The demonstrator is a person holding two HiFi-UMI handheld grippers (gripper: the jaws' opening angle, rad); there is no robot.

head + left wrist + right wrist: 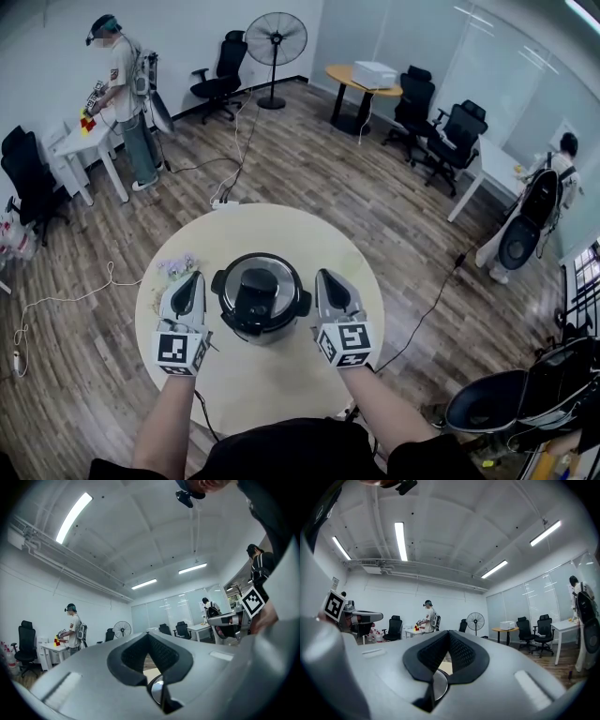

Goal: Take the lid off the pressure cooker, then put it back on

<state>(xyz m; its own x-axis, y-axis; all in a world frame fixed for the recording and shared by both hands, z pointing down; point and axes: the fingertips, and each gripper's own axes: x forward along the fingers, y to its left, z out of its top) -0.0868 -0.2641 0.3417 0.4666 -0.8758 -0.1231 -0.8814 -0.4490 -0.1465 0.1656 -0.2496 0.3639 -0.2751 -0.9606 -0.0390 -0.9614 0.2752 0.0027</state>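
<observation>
A silver pressure cooker (260,298) with a black lid handle and black side handles stands in the middle of a round beige table (272,380), lid on. My left gripper (190,283) rests just left of the cooker, shut and holding nothing. To the cooker's right sits my right gripper (327,280), also shut with nothing in it. In the left gripper view the jaws (149,637) meet, and a sliver of the shiny cooker (157,692) shows below them. The right gripper view shows closed jaws (449,634) with the cooker's rim (438,685) under them.
A small bunch of pale flowers (175,266) lies on the table at the left. A cable (205,417) hangs off the table's near edge. People stand at a white desk (86,141) far left and at far right; office chairs, a fan (276,39) and another round table (361,82) stand beyond.
</observation>
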